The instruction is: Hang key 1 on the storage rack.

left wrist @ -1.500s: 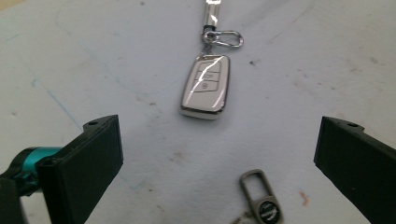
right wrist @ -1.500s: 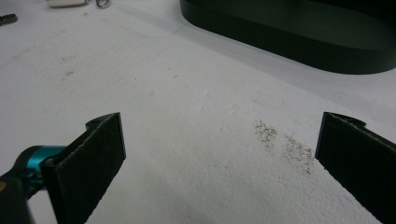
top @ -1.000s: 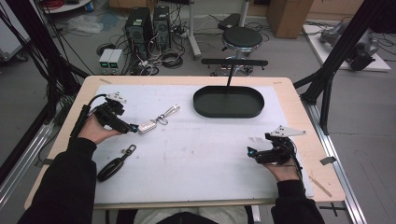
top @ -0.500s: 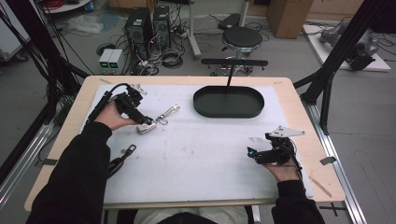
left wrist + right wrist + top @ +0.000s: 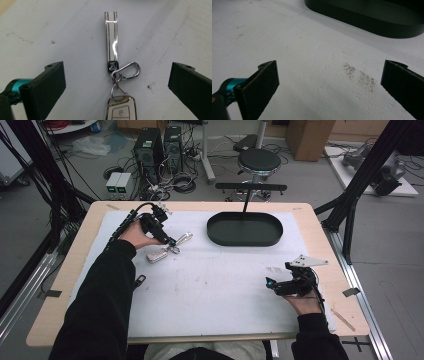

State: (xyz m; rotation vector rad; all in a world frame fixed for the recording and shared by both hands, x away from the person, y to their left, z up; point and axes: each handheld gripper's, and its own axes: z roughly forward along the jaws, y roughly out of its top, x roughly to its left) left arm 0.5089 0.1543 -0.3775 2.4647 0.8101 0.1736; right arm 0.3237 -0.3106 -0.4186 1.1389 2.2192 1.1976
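Left gripper (image 5: 172,241) is hovering released, jaws straddling the key fob's carabiner (image 5: 126,71) to grasp it; right gripper (image 5: 270,283) is idling released near the worktop's right edge

High view looks down — gripper views skim the white mat (image 5: 215,285).

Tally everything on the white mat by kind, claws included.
Key set with strap and clip: 1
Black oval tray: 1
Claws: 2, left and right
Dark item half hidden under the sleeve: 1
Total: 5
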